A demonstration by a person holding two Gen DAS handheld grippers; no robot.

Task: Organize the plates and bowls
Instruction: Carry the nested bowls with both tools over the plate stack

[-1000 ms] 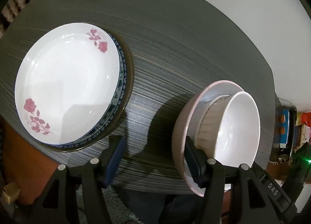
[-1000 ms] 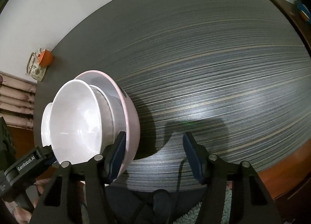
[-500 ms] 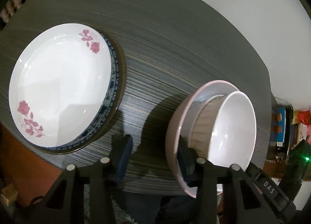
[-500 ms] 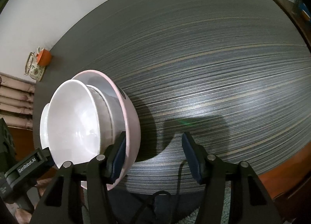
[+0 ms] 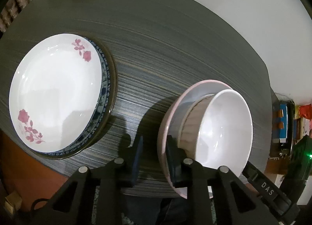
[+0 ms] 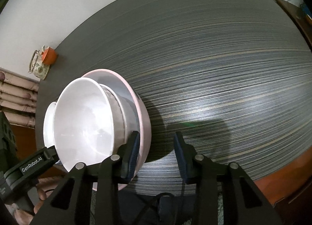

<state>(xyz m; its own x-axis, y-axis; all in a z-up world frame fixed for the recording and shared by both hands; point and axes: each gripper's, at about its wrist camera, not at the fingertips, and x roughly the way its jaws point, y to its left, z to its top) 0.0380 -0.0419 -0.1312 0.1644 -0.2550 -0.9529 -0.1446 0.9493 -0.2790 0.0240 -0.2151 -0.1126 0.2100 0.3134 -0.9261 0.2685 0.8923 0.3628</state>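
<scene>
A pink bowl (image 5: pixel 160 137) stands near the front edge of the dark table (image 5: pixel 175 39), with a ribbed bowl (image 5: pixel 190 125) and a white bowl (image 5: pixel 224 133) nested in it. My left gripper (image 5: pixel 155 156) straddles its left rim, one finger inside and one outside. The jaws are closing, and a gap shows at the outer pad. My right gripper (image 6: pixel 157 152) straddles the right rim of the pink bowl (image 6: pixel 145 127), also closing, with its outer pad clear of the wall. Left of the bowls a rose-printed white plate (image 5: pixel 56 92) tops a blue-patterned plate (image 5: pixel 104 88).
An orange object (image 6: pixel 48 55) and a floral pouch (image 6: pixel 39 67) sit at the table's far corner. A shelf of clutter (image 5: pixel 282 123) stands beyond the right edge. A hand (image 6: pixel 41 201) shows at the lower left. Bare table surface (image 6: pixel 214 68) stretches right of the bowls.
Both pairs of jaws have narrowed around the pink bowl's rim, the left pair more. The bowls and the plates have stayed in place.
</scene>
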